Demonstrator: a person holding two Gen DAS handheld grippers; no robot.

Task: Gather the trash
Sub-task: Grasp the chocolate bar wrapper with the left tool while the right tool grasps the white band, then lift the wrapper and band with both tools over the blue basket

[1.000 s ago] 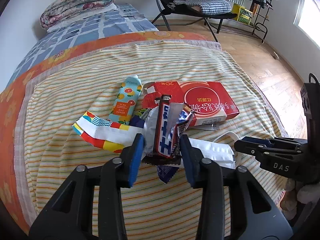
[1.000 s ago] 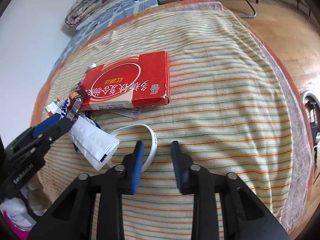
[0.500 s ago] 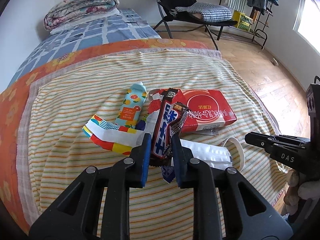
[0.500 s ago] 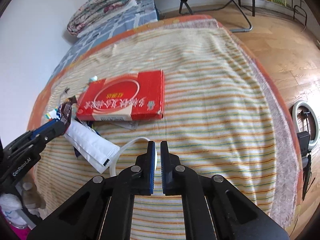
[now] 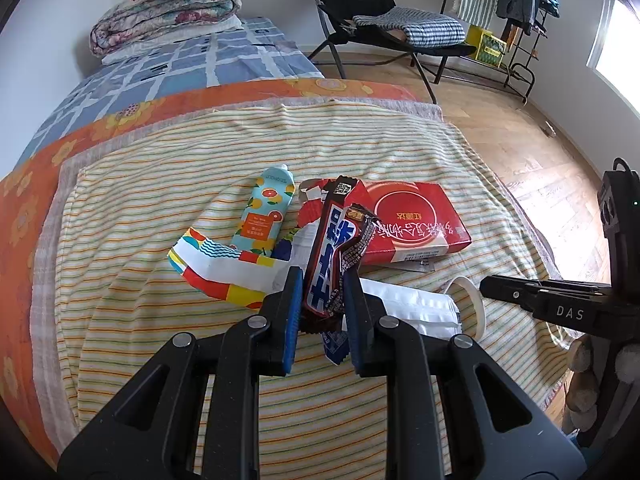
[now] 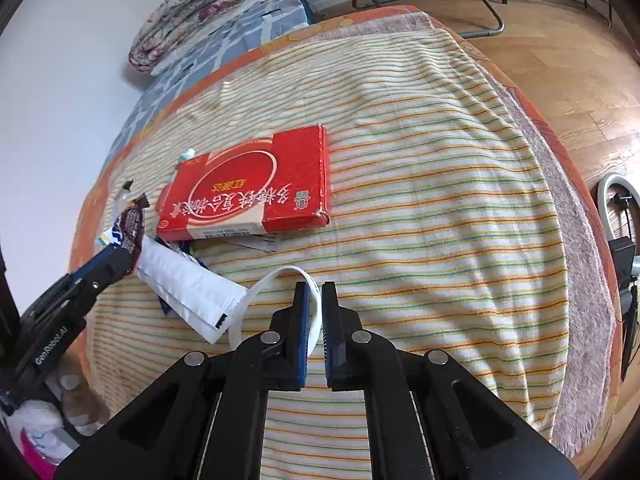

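Left tongs (image 5: pixel 322 304) clamp the chocolate-bar wrapper (image 5: pixel 332 256), its long axis pointing away; right tongs (image 6: pixel 315 322) pinch the white ring (image 6: pixel 272 284) near the bed's (image 6: pixel 440 160) edge.

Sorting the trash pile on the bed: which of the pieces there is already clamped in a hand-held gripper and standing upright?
The dark chocolate bar wrapper, held upright by the left hand-held gripper; the red box and white packet lie flat.
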